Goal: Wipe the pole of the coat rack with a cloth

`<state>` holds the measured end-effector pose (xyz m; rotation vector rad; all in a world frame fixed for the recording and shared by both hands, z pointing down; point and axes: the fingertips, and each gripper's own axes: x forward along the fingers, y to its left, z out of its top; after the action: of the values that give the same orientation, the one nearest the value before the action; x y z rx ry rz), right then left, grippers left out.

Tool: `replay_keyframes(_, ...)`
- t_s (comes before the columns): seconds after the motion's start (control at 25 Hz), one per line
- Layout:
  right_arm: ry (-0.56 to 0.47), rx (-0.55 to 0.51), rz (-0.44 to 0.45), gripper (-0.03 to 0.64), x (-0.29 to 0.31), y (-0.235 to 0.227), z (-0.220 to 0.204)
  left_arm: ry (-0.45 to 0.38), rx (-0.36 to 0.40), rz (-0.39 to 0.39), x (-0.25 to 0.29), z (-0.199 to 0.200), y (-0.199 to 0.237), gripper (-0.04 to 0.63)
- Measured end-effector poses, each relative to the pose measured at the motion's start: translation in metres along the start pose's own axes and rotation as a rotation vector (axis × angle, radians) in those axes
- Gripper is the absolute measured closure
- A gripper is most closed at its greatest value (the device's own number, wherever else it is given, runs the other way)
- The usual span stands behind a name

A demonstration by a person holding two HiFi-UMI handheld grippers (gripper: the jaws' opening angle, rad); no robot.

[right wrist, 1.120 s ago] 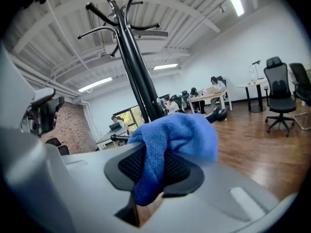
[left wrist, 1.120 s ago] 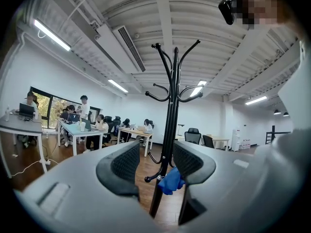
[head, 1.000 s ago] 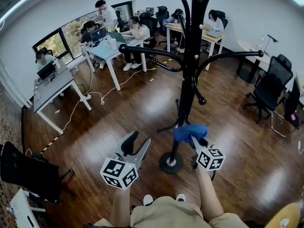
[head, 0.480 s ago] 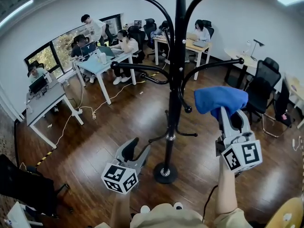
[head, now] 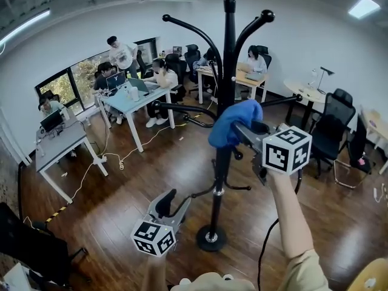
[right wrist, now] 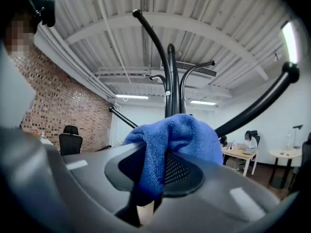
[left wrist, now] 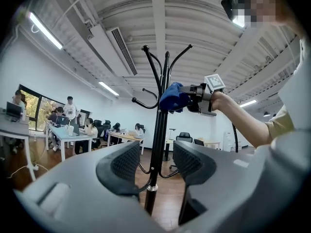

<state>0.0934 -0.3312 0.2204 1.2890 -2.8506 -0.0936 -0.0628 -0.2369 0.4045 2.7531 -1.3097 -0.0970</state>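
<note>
Change: the right hand-held gripper [head: 241, 128] has gone up with the blue cloth [head: 233, 121]. A second ago it was low by the base, half a second ago out to the right of the pole, and now it is at the pole itself. The left hand-held gripper [head: 173, 197] has stayed low.
Right hand-held gripper: its jaws are clamped on the cloth. In the right gripper view [right wrist: 154, 171] the fabric bunches between the two pads and spills over the top.
Blue cloth: it lies against the black pole [head: 228, 59] of the coat rack, in the upper part, at the level of the lower curved hooks. The left gripper view shows it [left wrist: 172, 97] pressed to the pole's right side.
Left hand-held gripper: its jaws stand apart and grip nothing. In its own view [left wrist: 156, 164] the pole [left wrist: 158, 144] shows through the gap, well beyond the pads.
Coat rack: it is upright on a round base [head: 210, 238] on the dark wood floor [head: 139, 174]. The base is just beyond the left hand-held gripper.
Right arm: raised and stretched forward, the marker cube facing the head camera.
Background: people sit at a bench with laptops [head: 130, 96], and a black office chair [head: 330, 123] stands to the right.
</note>
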Motion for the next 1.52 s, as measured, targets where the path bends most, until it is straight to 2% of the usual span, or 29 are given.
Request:
replay_keyframes(0.16, -0.041, -0.024, -0.015, 0.54, 0.01, -0.002, 0.031, -0.008, -0.001, 0.029, -0.011, 0.004, 0.008, 0.4)
replay_keyframes(0.4, -0.201, -0.123, -0.064, 0.541, 0.011, 0.001, 0.118, -0.023, -0.002, 0.065, -0.022, 0.01, 0.024, 0.4)
replay_keyframes(0.56, -0.299, -0.151, -0.105, 0.541, 0.003, 0.004, 0.169, -0.014, -0.007, 0.089, -0.032, 0.007, 0.031, 0.402)
replay_keyframes(0.8, -0.463, -0.256, -0.078, 0.541, -0.03, 0.046, 0.211, -0.004, -0.026, 0.108, -0.034, -0.003, 0.044, 0.403)
replay_keyframes(1.0, -0.634, -0.434, -0.054, 0.541, -0.076, 0.095, 0.241, -0.001, -0.029, 0.086, -0.026, -0.004, 0.044, 0.403)
replay_keyframes(1.12, -0.731, -0.442, -0.052, 0.541, -0.108, 0.106, 0.247, 0.003, -0.037, 0.077, -0.021, -0.007, 0.043, 0.403)
replay_keyframes(1.16, -0.735, -0.441, -0.058, 0.541, -0.114, 0.107, 0.243, 0.005, -0.039, 0.075, -0.02, -0.009, 0.042, 0.403)
replay_keyframes(1.24, -0.666, -0.436, -0.06, 0.541, -0.11, 0.105, 0.225, 0.005, -0.041, 0.07, -0.018, -0.01, 0.043, 0.403)
replay_keyframes(1.36, -0.488, -0.419, -0.033, 0.541, -0.078, 0.094, 0.185, -0.002, -0.043, 0.067, -0.017, -0.008, 0.045, 0.403)
replay_keyframes(1.52, -0.151, -0.371, 0.039, 0.541, -0.022, 0.072, 0.117, -0.01, -0.044, 0.051, -0.018, -0.008, 0.04, 0.403)
